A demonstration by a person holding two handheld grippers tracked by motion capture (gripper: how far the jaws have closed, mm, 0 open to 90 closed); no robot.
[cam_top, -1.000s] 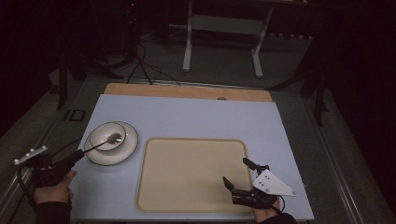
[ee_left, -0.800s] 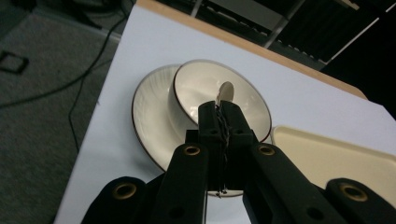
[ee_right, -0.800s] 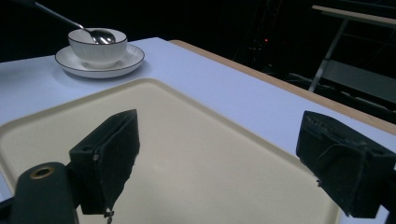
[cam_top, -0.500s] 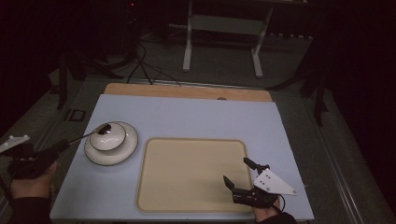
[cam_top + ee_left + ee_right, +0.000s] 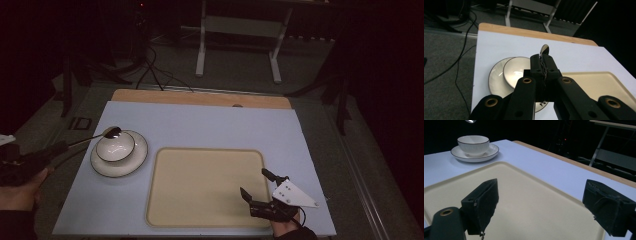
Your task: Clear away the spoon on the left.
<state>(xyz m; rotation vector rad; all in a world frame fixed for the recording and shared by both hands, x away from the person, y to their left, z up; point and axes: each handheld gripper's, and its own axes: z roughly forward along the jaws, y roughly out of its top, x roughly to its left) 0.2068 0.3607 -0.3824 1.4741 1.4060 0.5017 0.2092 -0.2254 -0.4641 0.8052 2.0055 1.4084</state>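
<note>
My right gripper (image 5: 255, 186) sits at the near right corner of the table, jaws spread wide and holding nothing, hovering over the near right part of the cream tray (image 5: 200, 190), which has bare room across its whole surface. Its own view shows the tray rim (image 5: 564, 195) curving between the jaws and the blue table top (image 5: 544, 162) beyond, open up to the wooden far edge. My left gripper (image 5: 541, 58) is off the table's left edge in the high view, jaws pinched together on the handle of the spoon (image 5: 111, 132). From the left gripper view the spoon bowl (image 5: 545, 49) sticks out just past the fingertips, raised above the white bowl (image 5: 515, 71) on its saucer (image 5: 495, 80). The high view puts the spoon's tip at the bowl's far left rim; I cannot tell whether they touch.
</note>
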